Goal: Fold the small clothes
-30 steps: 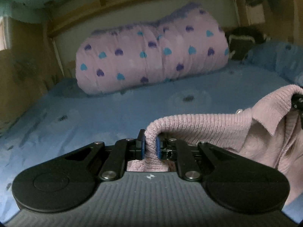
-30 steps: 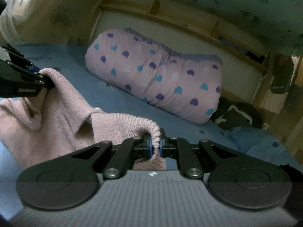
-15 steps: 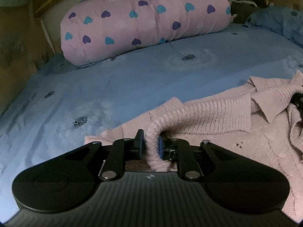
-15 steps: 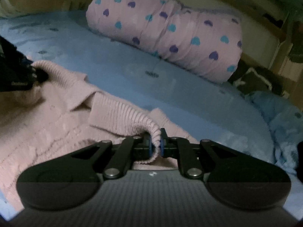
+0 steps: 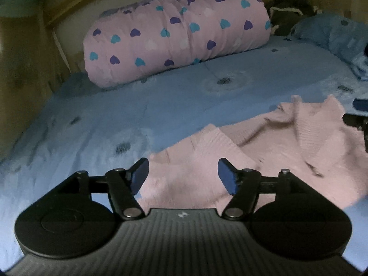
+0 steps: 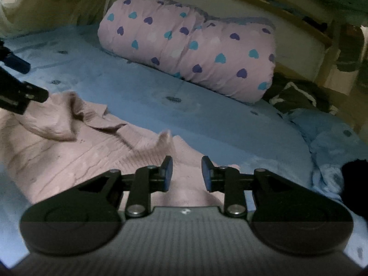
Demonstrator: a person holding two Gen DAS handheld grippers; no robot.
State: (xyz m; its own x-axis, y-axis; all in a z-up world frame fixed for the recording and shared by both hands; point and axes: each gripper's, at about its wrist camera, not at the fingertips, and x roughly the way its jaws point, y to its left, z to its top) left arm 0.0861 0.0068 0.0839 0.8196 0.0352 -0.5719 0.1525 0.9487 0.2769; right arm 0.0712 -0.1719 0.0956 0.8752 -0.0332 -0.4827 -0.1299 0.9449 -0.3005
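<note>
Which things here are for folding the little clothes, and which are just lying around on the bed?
For the job:
- pink knitted sweater, spread on the blue bedsheet
- left gripper, jaws opening, nothing pinched
- right gripper, jaws opening, nothing pinched

Just lying about:
- pink rolled quilt with hearts
- blue pillow
- dark cloth with a white edge

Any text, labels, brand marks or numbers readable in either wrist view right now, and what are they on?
No readable text in either view.
Left gripper body: a small pale mark near the front edge, too small to read.
Right gripper body: the same kind of mark, also unreadable.
Sweater, sheet and heart-print bundle: patterns only, no lettering.
</note>
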